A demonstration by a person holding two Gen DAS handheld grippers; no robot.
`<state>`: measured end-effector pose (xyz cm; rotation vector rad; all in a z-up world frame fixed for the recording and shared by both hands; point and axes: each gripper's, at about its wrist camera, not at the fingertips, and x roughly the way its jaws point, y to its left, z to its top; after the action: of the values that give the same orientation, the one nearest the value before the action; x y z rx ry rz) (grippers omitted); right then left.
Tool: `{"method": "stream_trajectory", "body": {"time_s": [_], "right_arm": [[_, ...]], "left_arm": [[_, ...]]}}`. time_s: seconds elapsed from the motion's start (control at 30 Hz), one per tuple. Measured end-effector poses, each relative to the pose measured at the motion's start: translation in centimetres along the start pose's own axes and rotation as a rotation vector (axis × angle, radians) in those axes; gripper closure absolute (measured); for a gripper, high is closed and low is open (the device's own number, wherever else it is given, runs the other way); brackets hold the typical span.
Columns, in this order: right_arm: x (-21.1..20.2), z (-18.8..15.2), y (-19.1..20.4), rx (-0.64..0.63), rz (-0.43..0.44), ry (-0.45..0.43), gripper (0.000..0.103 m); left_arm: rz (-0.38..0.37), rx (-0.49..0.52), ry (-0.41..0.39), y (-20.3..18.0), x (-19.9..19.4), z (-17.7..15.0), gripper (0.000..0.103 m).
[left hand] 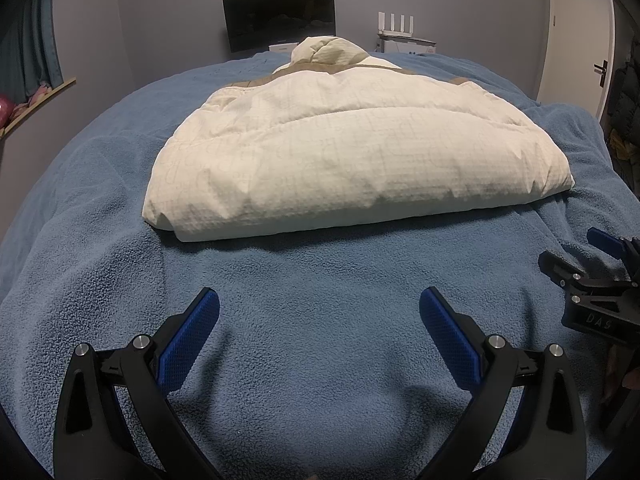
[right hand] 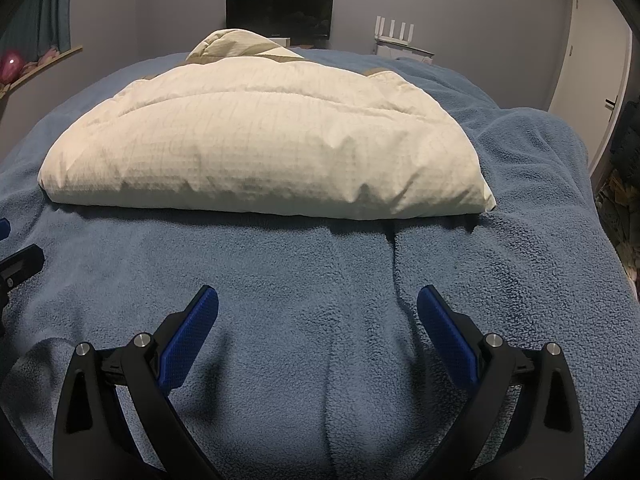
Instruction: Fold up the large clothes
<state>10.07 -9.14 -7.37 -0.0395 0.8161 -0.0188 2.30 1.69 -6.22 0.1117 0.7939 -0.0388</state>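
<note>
A cream puffy jacket [left hand: 344, 148] with tan trim lies folded into a thick bundle on the blue fleece blanket [left hand: 320, 272], its hood at the far end. In the right wrist view the same jacket [right hand: 260, 148] lies ahead and to the left. My left gripper [left hand: 319, 300] hovers over the blanket a short way in front of the jacket's near edge, open and holding nothing. My right gripper [right hand: 318, 300] is likewise open over bare blanket, apart from the jacket. The right gripper's body [left hand: 600, 280] shows at the right edge of the left wrist view.
A dark monitor [left hand: 280, 16] and a white router [left hand: 400, 28] stand beyond the bed against the far wall. A white door [right hand: 588, 60] is on the right and a curtained window ledge [left hand: 36, 96] on the left. The blanket has a long crease [right hand: 396, 264].
</note>
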Motion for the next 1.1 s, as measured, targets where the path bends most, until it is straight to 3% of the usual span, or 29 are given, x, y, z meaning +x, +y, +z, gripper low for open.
{"method": "stream_trajectory", "body": {"time_s": [0.37,0.7,1.1], "right_arm": [[-0.01,0.07,0.09,0.0,0.0,0.001,0.008],[0.02,-0.03,0.1,0.0,0.0,0.003,0.008],[0.06,-0.1,0.07,-0.002,0.001,0.005,0.008]], "left_arm": [[-0.021,0.006,0.003,-0.4,0.06,0.05,0.007],[0.017,0.0,0.025,-0.29,0.53,0.15,0.007],[-0.041,0.004,0.016,-0.28,0.17,0.21,0.007]]}}
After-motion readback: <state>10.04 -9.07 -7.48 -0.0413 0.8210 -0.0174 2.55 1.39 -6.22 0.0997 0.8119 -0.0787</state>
